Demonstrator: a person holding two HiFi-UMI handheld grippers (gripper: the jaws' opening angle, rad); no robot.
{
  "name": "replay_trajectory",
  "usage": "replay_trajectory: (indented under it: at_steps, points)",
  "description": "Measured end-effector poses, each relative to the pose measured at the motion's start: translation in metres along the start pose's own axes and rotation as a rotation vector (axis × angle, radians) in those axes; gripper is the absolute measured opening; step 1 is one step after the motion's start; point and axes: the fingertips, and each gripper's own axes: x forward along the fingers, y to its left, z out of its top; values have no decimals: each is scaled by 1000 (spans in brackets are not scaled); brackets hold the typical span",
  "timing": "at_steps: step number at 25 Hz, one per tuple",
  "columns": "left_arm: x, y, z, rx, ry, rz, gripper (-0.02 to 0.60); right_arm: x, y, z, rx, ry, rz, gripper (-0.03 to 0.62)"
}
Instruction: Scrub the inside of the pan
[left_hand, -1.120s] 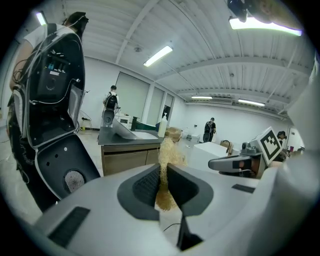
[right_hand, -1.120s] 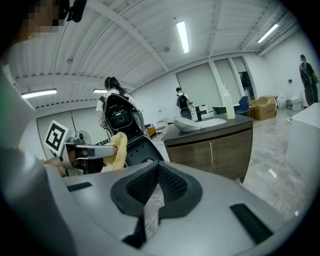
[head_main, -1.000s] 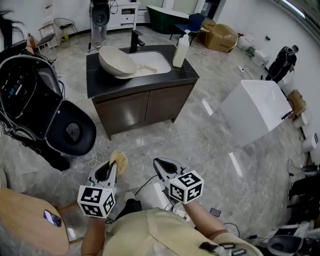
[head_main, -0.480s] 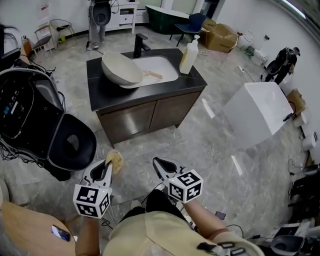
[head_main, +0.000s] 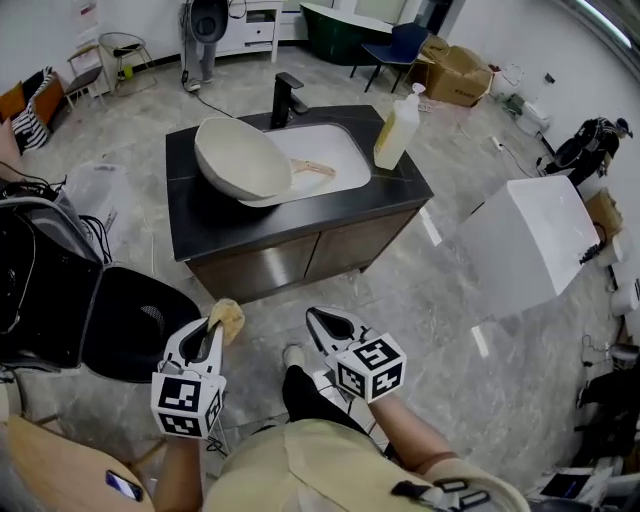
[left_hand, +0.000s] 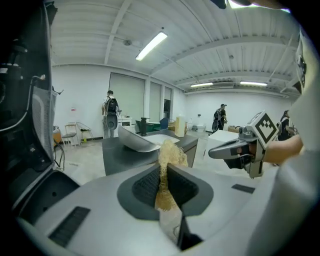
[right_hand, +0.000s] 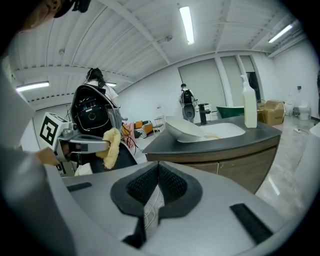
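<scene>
The counter (head_main: 200, 225) has drawn closer. Approach step: left gripper (head_main: 216, 334) clamps a yellow sponge (head_main: 232, 320), right gripper (head_main: 322, 328) closed, empty. Next, likely reach the tilted pan (head_main: 240, 158).

In the left gripper view the sponge (left_hand: 170, 154) covers a part of the dark tabletop (left_hand: 120, 156) behind it, and its lower part is hidden between the fingers (left_hand: 146, 187). In the head view the pan (head_main: 240, 158) hides the near end of its handle (head_main: 313, 168). The black equipment (head_main: 35, 290) is cut by the left edge, the person's forearms (head_main: 415, 445) by the bottom edge. The far persons (left_hand: 111, 111) are too small to tell more.
</scene>
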Motion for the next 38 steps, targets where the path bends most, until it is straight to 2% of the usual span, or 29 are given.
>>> replay_trajectory:
  at_steps: [3, 7, 14, 27, 33, 38]
  points:
    - [31, 12, 26, -55, 2, 3, 38, 25, -22, 31, -15, 0, 50, 15]
    - [73, 35, 61, -91, -20, 37, 40, 61, -56, 63, -49, 10, 96, 15]
    - [132, 55, 104, -149, -63, 41, 38, 105, -107, 93, -52, 21, 146, 15]
    - [217, 107, 166, 87, -6, 89, 38, 159, -152, 131, -24, 3, 130, 15]
    - [263, 147, 195, 116, 19, 97, 40, 193, -177, 160, -15, 4, 87, 15]
    - [308, 166, 222, 103, 10, 38, 40, 234, -200, 177, 0, 23, 51, 15]
